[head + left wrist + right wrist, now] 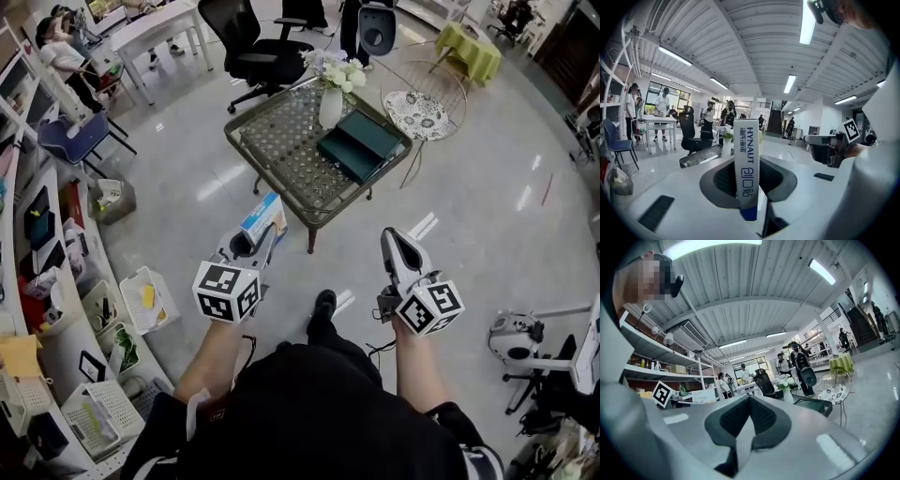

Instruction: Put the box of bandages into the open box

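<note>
My left gripper [261, 234] is shut on the box of bandages [265, 217], a white and blue carton that stands out past the jaws toward the table. In the left gripper view the carton [746, 161] stands upright between the dark pads [723, 180], with blue print on its face. The open box [360, 143] is dark green and lies on the mesh-topped table [281, 155], beside a white vase of flowers [331, 101]. My right gripper [393, 235] is shut and holds nothing; in its own view the jaws [749, 398] meet, and the green box [813, 405] lies ahead on the right.
A black office chair [255, 49] stands beyond the table. A round patterned side table [419, 114] is at its right. Shelves and baskets [145, 298] line the left wall. A wheeled base [514, 337] stands at the right. People stand at the back.
</note>
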Motion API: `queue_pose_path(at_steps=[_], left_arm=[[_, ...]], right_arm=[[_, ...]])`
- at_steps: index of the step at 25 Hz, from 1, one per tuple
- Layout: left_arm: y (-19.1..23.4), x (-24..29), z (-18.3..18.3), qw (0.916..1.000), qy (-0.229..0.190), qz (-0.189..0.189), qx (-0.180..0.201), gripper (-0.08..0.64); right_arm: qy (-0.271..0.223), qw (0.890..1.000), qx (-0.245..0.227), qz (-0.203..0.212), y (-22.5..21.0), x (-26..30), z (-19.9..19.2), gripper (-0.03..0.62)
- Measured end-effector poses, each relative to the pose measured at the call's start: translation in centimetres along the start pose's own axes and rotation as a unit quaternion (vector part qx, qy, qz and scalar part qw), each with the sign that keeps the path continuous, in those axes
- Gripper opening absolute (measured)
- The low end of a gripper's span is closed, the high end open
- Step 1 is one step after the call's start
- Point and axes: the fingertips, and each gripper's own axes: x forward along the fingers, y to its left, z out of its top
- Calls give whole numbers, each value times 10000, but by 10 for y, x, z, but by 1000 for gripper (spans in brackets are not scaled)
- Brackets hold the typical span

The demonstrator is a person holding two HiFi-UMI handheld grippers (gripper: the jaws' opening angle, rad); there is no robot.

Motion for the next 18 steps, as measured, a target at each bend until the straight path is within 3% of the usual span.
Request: queue_pose_path(at_steps=[9,18], left_arm=[[0,102,55,9996,37,-40,262,83],[24,156,57,9997,195,-108,-26,83]], right_arm=[[-12,9999,91,135,-92,64,34,9],[372,9990,234,115,-124,108,26,9]])
